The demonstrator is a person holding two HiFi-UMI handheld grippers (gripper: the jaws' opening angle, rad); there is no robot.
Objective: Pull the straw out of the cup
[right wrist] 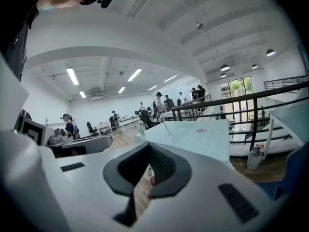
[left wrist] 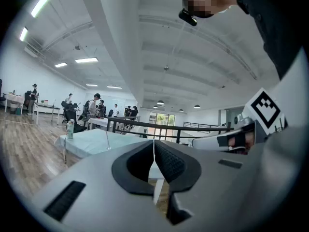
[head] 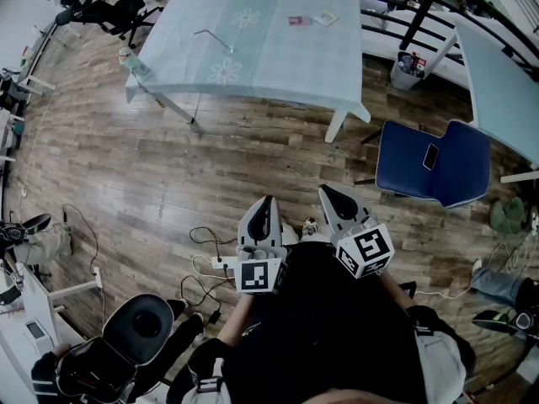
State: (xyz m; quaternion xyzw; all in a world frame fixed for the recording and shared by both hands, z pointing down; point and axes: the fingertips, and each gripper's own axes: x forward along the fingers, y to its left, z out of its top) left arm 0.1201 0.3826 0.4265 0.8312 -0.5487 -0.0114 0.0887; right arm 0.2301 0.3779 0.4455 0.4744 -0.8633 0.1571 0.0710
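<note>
A thin straw point(head: 212, 37) leans out of a small clear cup point(head: 229, 50) on the pale blue table point(head: 278, 57) far ahead of me. The same straw point(left wrist: 107, 140) shows small in the left gripper view, and the straw point(right wrist: 166, 128) is also in the right gripper view. Both grippers are held close to my body, well short of the table. My left gripper point(head: 266, 200) point(left wrist: 154, 146) is shut with nothing in it. My right gripper point(head: 327, 192) point(right wrist: 148, 151) also has its pads together and holds nothing.
A small bottle point(head: 125, 55) stands at the table's left corner and cards point(head: 300, 20) lie at its far side. A blue chair point(head: 434, 162) stands right of the table, a bin point(head: 408, 67) behind it. Cables point(head: 202, 263) and a black chair point(head: 139, 322) are near my feet.
</note>
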